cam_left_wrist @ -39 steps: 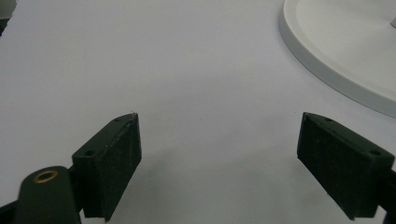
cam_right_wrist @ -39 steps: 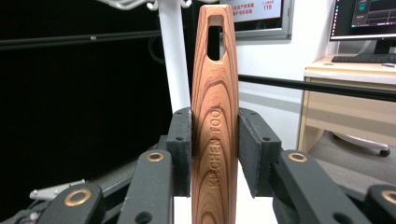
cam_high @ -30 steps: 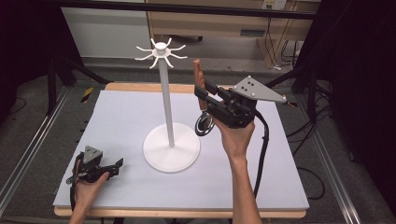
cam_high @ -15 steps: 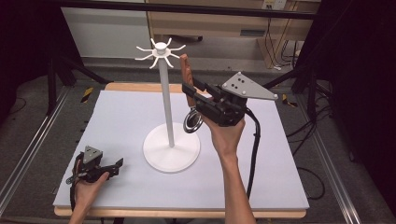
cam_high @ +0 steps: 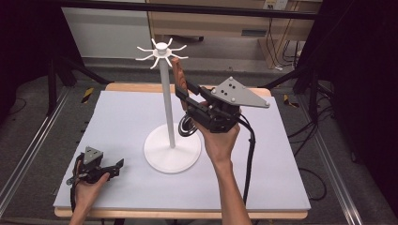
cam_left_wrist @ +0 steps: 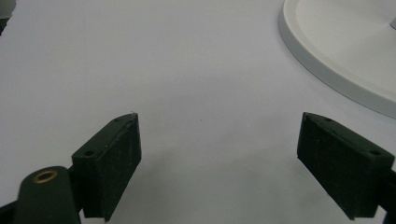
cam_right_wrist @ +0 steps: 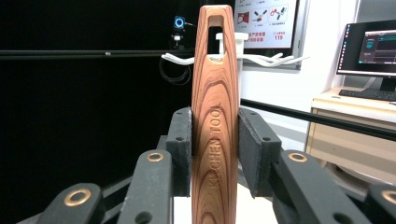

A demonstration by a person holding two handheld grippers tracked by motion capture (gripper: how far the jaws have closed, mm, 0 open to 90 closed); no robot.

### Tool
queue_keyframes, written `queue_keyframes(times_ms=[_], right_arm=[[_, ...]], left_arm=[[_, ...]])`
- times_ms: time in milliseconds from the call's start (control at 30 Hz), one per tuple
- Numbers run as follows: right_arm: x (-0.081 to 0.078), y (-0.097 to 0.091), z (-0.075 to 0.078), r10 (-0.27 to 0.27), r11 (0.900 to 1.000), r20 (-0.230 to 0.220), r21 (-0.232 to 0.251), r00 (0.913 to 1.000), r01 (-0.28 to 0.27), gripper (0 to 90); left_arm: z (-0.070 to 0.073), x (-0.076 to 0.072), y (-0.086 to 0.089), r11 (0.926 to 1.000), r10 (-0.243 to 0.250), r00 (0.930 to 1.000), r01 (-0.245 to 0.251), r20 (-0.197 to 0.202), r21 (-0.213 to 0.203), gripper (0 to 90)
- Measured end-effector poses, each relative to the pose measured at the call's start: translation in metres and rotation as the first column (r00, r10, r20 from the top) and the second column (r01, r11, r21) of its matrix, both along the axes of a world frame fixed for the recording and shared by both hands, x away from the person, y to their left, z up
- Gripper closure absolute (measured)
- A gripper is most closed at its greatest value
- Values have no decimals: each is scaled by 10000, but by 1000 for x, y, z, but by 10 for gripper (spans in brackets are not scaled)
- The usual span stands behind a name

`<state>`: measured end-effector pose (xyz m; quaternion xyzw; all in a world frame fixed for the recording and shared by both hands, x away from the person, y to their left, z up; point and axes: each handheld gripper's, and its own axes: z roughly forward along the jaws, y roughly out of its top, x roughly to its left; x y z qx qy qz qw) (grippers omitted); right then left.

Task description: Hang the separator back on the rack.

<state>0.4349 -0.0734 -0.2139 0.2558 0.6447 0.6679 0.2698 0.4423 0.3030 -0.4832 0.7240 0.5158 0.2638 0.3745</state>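
Nearest me, at the front-left corner of the counter (cam_high: 281,187), my left tongs (cam_high: 112,166) rest low on the white surface in my left hand (cam_high: 89,187). In the left gripper view their two black jaws stand wide apart with bare counter between them, and the rim of the round base (cam_left_wrist: 336,70) lies ahead to the right.

Farther in, near the middle, I see one white stand (cam_high: 165,93): a single disc base (cam_high: 171,152), one thin upright pole, and a crown of short hooks (cam_high: 162,49) at the top. I cannot count the hooks surely.

Just right of the pole, my right hand (cam_high: 220,140) holds the right tongs (cam_high: 184,96) raised above the counter. They are clamped on one wooden handle (cam_high: 177,75), which stands nearly upright with its upper end close under the hooks. In the right gripper view both pads press the handle (cam_right_wrist: 215,116) on either side; it bears the words KITCHEN TOOL and has one long slot (cam_right_wrist: 215,35) at its tip, level with the hooks behind. A dark ring-shaped part (cam_high: 187,127) hangs below the tongs, beside the pole.

Beyond the counter stand one wooden desk (cam_right_wrist: 355,116) and one monitor (cam_right_wrist: 371,49).
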Motion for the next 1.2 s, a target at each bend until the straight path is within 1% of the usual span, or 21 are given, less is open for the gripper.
queue_keyframes(times_ms=[67, 100, 267, 467, 567, 667, 833, 867, 967, 1033, 1200], right_arm=[[0, 2, 0, -97, 9999, 14, -90, 10000, 97, 678], [0, 4, 0, -230, 9996, 29, -184, 9997, 230, 678], [3, 7, 0, -307, 9992, -62, -240, 9995, 306, 678], [9, 14, -3, -662, 9967, -131, -483, 9977, 655, 677], [13, 18, -6, -723, 9967, -158, -393, 9973, 717, 677], [17, 21, -9, -751, 9963, -265, -450, 9968, 739, 676], [20, 21, -12, -641, 9976, -374, -275, 9972, 630, 675], [20, 21, -12, -641, 9976, -374, -275, 9972, 630, 675], [21, 22, -14, -663, 9972, -407, -360, 9970, 648, 672], [20, 21, -15, -682, 9971, -437, -360, 9967, 667, 671], [20, 19, -15, -558, 9982, -493, -251, 9972, 546, 668]], left_arm=[[0, 0, 0, 10000, -2, 10000, 2, 7, 2, 129], [0, 0, 0, 10000, 2, 10000, -2, 2, -8, 128], [0, 0, 0, 10000, 37, 10000, -37, 19, -66, 128], [0, 0, 0, 10000, 11, 10000, -11, 8, -40, 128], [0, 0, 0, 10000, 22, 10000, -22, 10, -82, 128], [0, 0, 0, 9999, 41, 10000, -40, 25, -113, 127], [0, 0, 0, 9999, 41, 10000, -40, 20, -95, 127], [0, 1, 0, 10000, 22, 10000, -22, 29, -55, 127], [0, 0, 0, 9999, 44, 10000, -44, 28, -113, 127], [0, 1, 0, 10000, 20, 10000, -20, 24, -46, 127], [0, 1, 0, 10000, 17, 10000, -17, 9, -37, 127]])
